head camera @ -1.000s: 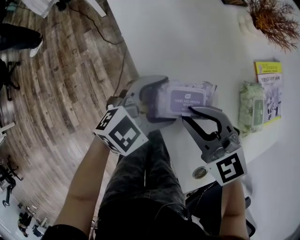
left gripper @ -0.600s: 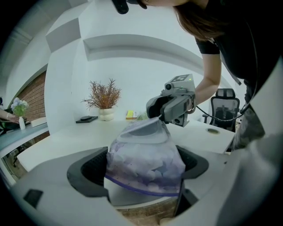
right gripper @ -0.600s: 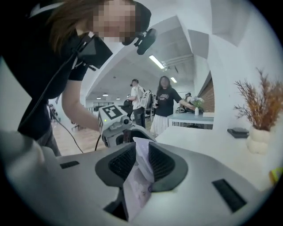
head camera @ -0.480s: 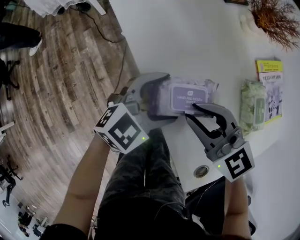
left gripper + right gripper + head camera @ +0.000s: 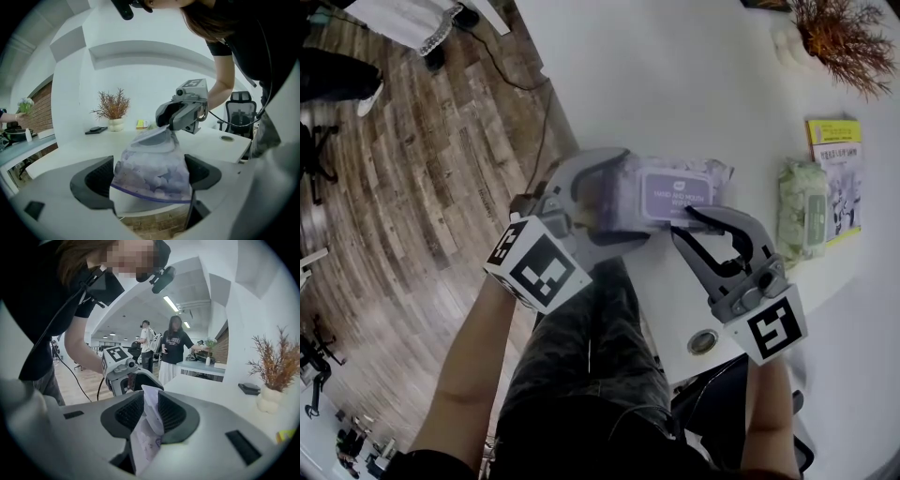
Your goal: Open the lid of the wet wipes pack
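A lilac wet wipes pack (image 5: 675,192) hangs over the white table's near edge. My left gripper (image 5: 623,199) is shut on its left end; in the left gripper view the pack (image 5: 154,159) fills the gap between the dark pads (image 5: 93,180). My right gripper (image 5: 685,219) has its tips at the front edge of the pack's lid (image 5: 678,195). In the right gripper view the thin lilac lid flap (image 5: 151,425) stands pinched between the ribbed pads (image 5: 171,412). In the left gripper view the lid (image 5: 152,138) slopes up to the right gripper (image 5: 180,115).
A green wipes pack (image 5: 803,214) and a yellow booklet (image 5: 839,178) lie at the right of the table (image 5: 675,75). A dried plant in a vase (image 5: 834,33) stands at the back. A round cable hole (image 5: 702,341) sits by the near edge. People (image 5: 174,350) stand far off.
My right gripper has rolled a little and edged to the right, tips still on the lid's edge. My left gripper keeps its hold on the pack, almost still.
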